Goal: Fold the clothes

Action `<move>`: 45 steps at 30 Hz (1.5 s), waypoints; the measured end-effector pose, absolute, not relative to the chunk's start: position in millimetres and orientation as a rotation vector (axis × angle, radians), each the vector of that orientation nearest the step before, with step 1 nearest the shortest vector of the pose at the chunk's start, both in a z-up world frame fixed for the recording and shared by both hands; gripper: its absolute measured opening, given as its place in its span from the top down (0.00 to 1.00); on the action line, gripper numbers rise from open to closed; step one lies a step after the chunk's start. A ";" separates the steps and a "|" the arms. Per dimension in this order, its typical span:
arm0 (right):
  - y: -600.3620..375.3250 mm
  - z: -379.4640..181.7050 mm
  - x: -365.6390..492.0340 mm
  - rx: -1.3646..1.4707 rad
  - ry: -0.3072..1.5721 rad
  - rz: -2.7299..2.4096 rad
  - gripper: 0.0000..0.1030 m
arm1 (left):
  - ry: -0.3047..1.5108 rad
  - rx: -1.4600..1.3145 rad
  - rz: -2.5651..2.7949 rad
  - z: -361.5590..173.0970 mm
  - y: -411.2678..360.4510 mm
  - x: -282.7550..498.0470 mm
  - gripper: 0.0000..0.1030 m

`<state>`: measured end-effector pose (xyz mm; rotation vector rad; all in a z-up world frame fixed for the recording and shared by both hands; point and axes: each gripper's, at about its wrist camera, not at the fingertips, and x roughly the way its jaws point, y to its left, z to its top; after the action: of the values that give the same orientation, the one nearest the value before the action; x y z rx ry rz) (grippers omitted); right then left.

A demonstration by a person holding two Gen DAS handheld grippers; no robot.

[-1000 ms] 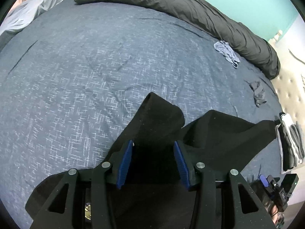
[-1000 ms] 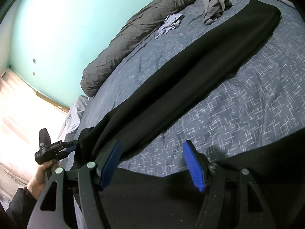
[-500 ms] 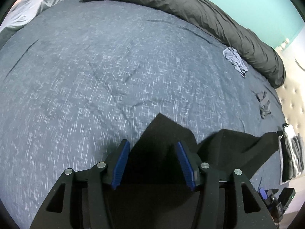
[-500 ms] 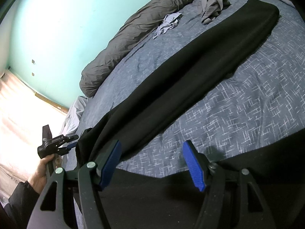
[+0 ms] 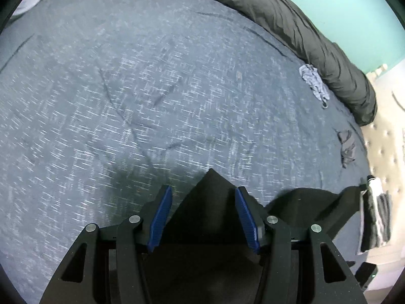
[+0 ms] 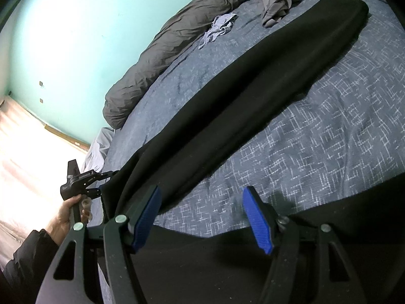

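So compared with a second earlier, the left gripper had dropped closer to the bed, and less of the black garment poked past its fingers, just one pointed corner. Its jaws stood a bit wider than before, with the cloth between the blue pads but not pinched. The right gripper hadn't budged, jaws wide over the bedspread and gripping nothing. The garment lay stretched in a long strip across the bed, with small crumpled clothes near the grey duvet.
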<state>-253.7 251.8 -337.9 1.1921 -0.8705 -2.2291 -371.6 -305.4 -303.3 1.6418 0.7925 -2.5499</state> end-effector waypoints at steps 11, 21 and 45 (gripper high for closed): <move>251.6 -338.0 -252.4 1.190 -0.865 -2.229 0.34 | 0.914 1.724 -2.635 -283.9 -286.1 -350.2 0.92; 249.2 -335.1 -250.7 1.179 -0.866 -2.233 0.34 | 0.728 1.913 -2.568 -299.3 -239.7 -369.5 0.86; 247.6 -330.5 -249.8 1.161 -0.852 -2.243 0.34 | 0.562 1.144 -2.519 -158.2 -391.5 -335.7 0.96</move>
<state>-249.8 247.6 -330.5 1.1606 -0.8518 -2.2426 -335.7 -391.5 -158.2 1.1443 0.5619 -2.5188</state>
